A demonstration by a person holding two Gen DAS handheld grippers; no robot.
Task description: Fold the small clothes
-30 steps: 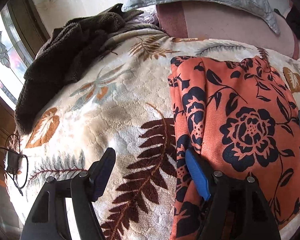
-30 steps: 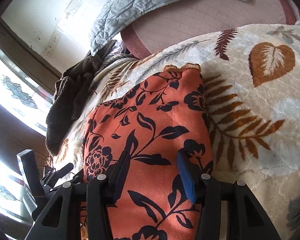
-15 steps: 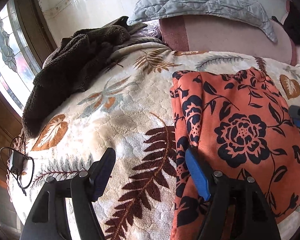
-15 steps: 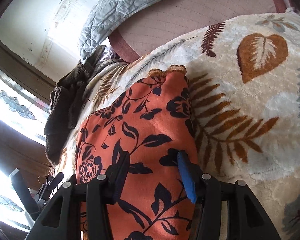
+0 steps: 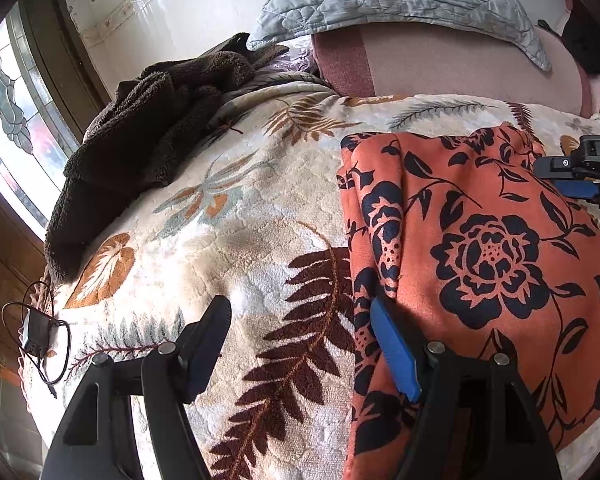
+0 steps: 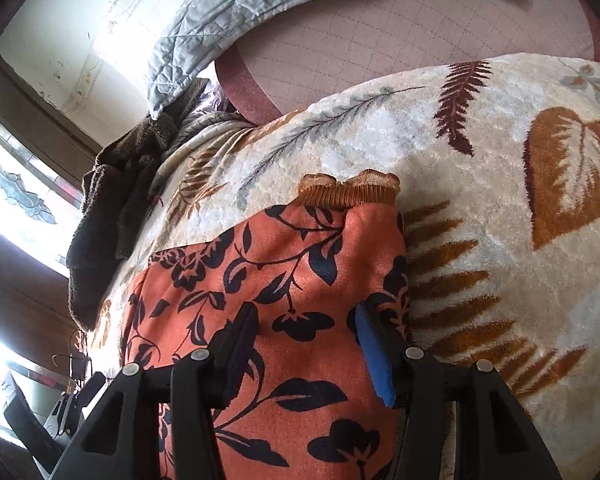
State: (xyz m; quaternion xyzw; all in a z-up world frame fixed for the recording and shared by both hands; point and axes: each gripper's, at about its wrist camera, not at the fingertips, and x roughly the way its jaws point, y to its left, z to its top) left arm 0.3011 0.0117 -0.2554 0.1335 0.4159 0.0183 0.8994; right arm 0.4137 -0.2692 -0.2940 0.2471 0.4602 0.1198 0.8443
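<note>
Lying flat on the leaf-print blanket point(image 5: 236, 240), the orange floral garment point(image 5: 480, 248) sits beneath both grippers' parted, empty fingers point(image 6: 236, 344).

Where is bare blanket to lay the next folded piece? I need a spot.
Free: leaf-print cream plush blanket between brown fleece heap and orange floral garment; also right of the garment, toward the pink headboard. Crowded: the heap's corner.

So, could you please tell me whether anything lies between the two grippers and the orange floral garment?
Nothing visible does. The orange floral garment lies exposed on the leaf-patterned blanket. The left gripper straddles its left edge and the right gripper hovers over its right side. The brown fleece lies well clear.
</note>
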